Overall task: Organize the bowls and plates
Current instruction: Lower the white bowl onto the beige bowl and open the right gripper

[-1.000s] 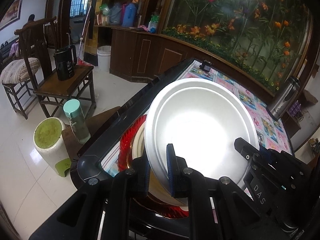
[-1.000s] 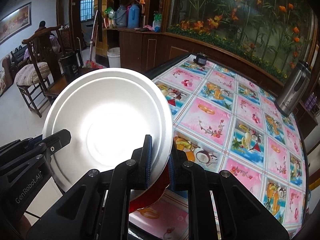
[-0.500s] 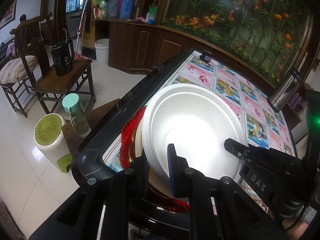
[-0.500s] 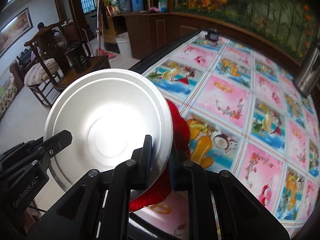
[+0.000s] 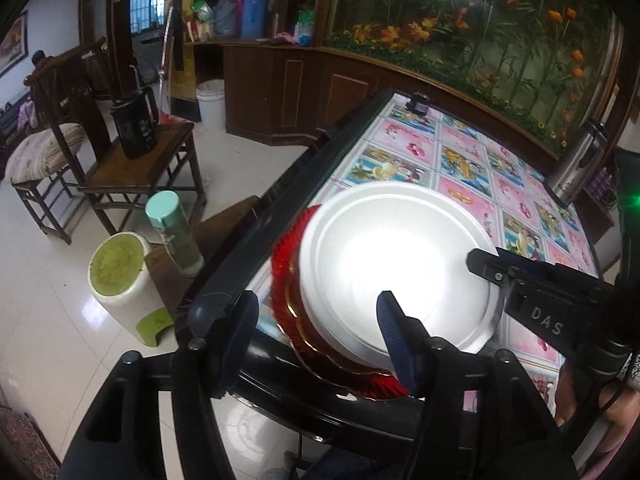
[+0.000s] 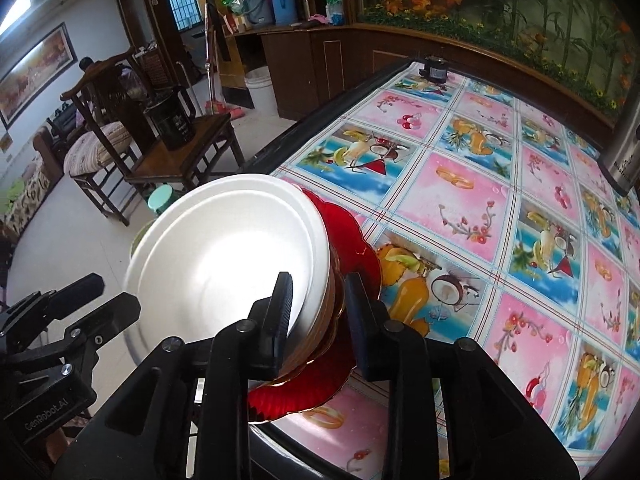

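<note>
Left wrist view: looks forward between its own fingers (image 5: 394, 332) from off the bench's near corner, close above the white plate (image 5: 394, 264), facing along the bench (image 5: 472, 184) toward its far edge. Right wrist view: similar close position, further onto the bench (image 6: 460, 184), facing the same way. Both views share the white plate (image 6: 224, 264), red plate (image 6: 352, 248) and the bench.

Between the fingers we see a glossy, smooth white plate (image 5: 396, 264) on translucent red ribbed glass-like plate (image 6: 356, 248); beyond, a glossy printed vinyl tablecloth (image 6: 500, 184).
</note>
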`<action>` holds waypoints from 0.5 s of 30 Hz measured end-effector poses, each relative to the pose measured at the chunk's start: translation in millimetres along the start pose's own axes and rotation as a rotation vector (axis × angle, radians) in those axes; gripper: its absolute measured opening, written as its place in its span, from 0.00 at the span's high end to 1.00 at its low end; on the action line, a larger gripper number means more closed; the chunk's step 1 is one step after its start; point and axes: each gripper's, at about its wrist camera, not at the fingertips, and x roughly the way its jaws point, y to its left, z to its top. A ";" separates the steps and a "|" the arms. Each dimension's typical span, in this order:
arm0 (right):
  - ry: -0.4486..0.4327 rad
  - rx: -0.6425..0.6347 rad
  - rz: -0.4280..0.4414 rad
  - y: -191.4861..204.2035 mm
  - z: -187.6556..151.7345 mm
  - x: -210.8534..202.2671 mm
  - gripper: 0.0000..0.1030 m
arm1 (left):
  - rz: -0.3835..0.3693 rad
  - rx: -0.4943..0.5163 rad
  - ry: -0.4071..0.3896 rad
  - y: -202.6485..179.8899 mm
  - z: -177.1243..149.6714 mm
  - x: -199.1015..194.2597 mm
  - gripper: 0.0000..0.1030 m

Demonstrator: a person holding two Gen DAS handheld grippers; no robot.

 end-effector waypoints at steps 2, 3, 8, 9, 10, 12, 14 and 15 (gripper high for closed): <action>-0.015 0.006 0.003 -3.9 0.2 -3.6 0.74 | 0.020 -0.004 -0.026 2.2 -0.9 -5.7 0.39; -0.031 0.012 0.008 -6.5 0.3 -7.9 0.74 | 0.034 -0.004 -0.043 2.5 -1.3 -8.7 0.36; -0.153 -0.001 0.039 -12.9 -6.4 -36.6 0.74 | 0.151 0.024 -0.187 -5.3 -7.2 -33.4 0.21; -0.178 -0.014 0.045 -12.0 -9.8 -42.0 0.74 | 0.167 0.035 -0.210 -8.6 -8.5 -37.4 0.21; -0.191 -0.026 0.046 -11.0 -12.1 -44.7 0.74 | 0.179 0.047 -0.229 -12.6 -9.0 -40.9 0.21; -0.221 -0.057 0.040 -6.5 -20.5 -50.2 0.74 | 0.190 0.052 -0.251 -18.7 -9.5 -46.2 0.21; -0.232 -0.083 0.041 -2.8 -27.8 -51.9 0.74 | 0.174 0.045 -0.274 -22.2 -10.8 -53.0 0.21; -0.235 -0.093 0.045 -0.4 -31.5 -52.8 0.74 | 0.167 0.039 -0.282 -22.9 -11.7 -56.1 0.20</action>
